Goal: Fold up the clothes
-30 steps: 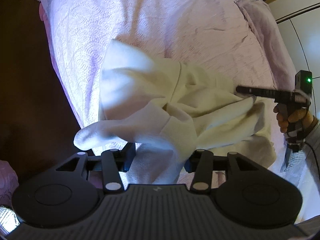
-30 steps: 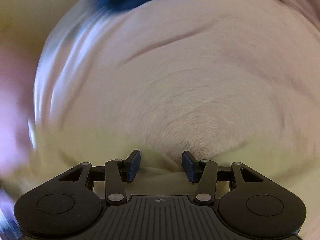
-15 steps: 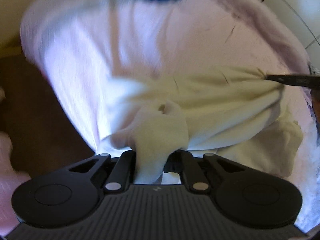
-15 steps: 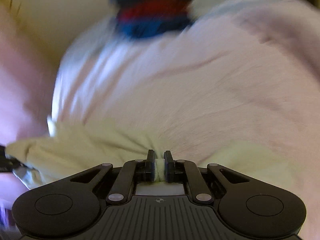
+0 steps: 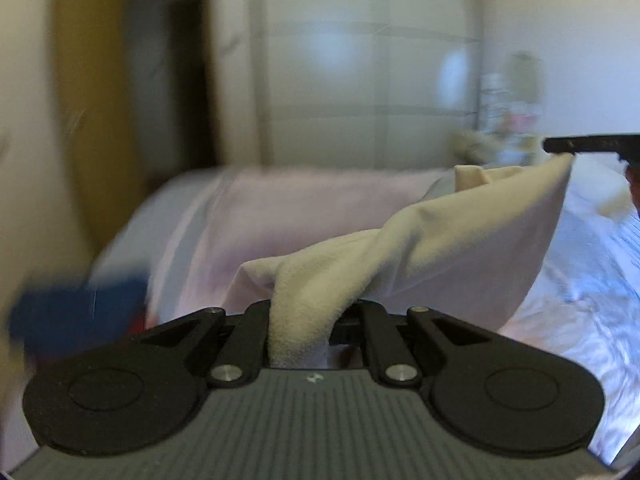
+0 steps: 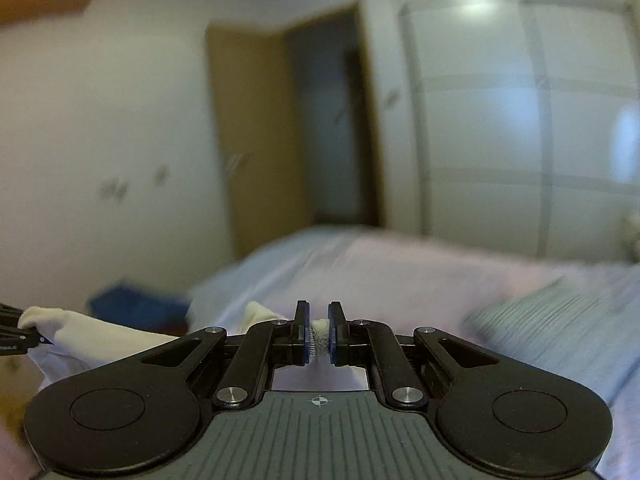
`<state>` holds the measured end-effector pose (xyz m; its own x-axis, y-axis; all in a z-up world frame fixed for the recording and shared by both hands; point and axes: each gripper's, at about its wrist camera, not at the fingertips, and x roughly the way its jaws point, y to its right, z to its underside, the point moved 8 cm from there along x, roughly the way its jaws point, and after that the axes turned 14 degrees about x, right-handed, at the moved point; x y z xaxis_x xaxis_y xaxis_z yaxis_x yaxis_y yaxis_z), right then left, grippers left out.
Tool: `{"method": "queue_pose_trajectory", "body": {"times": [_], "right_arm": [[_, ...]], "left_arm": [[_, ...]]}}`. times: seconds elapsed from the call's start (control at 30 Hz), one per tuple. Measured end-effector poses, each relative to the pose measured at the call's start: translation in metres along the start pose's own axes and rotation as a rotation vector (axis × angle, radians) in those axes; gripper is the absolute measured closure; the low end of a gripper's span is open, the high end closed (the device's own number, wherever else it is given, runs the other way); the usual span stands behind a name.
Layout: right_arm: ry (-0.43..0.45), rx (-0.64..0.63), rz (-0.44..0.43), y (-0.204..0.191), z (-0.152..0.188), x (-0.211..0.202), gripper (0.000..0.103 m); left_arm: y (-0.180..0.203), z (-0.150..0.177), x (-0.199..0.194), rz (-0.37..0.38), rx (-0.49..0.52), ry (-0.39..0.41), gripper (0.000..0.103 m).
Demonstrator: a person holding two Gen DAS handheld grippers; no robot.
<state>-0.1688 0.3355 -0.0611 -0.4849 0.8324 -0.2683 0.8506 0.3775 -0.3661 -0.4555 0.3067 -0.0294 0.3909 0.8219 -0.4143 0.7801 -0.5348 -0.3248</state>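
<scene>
My left hand-held gripper [image 5: 304, 320] has its jaws drawn in tight on a thick bunch of the cream garment [image 5: 440, 248]; the cloth bulges up between the two fingers and hides the pads. From there the garment runs up and away to the right of this hand-held gripper, twisted once, to a far corner that meets the dark tip of my right hand-held gripper [image 5: 560, 146] at the right edge of the view. The cloth hangs between the two, lifted off the bed [image 5: 300, 208], which lies ahead of and below my left hand-held gripper under a pale pink cover.

My right hand-held gripper [image 6: 319, 334] is nearly closed, its blue-edged pads [image 6: 307, 336] pinching a small fold of the same cream garment [image 6: 92, 334] between them. The rest of the cloth trails off to the left of it, toward the black tip of my left hand-held gripper [image 6: 20, 338] at the left edge.

A blurred blue item [image 5: 76, 316] lies low to the left of my left hand-held gripper. Beyond the bed stand a pale wardrobe [image 5: 360, 60] and a wooden door [image 6: 256, 136].
</scene>
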Motion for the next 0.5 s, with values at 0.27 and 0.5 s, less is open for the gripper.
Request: {"method": "queue_pose_trajectory", "body": {"times": [0.27, 0.5], "right_arm": [[0.294, 0.011, 0.081, -0.019, -0.054, -0.116, 0.096], [0.239, 0.059, 0.322, 0.034, -0.07, -0.095, 0.093]], "left_arm": [[-0.004, -0.116, -0.038, 0.124, 0.232, 0.256, 0.096], [-0.01, -0.158, 0.077, 0.206, 0.199, 0.223, 0.052]]}}
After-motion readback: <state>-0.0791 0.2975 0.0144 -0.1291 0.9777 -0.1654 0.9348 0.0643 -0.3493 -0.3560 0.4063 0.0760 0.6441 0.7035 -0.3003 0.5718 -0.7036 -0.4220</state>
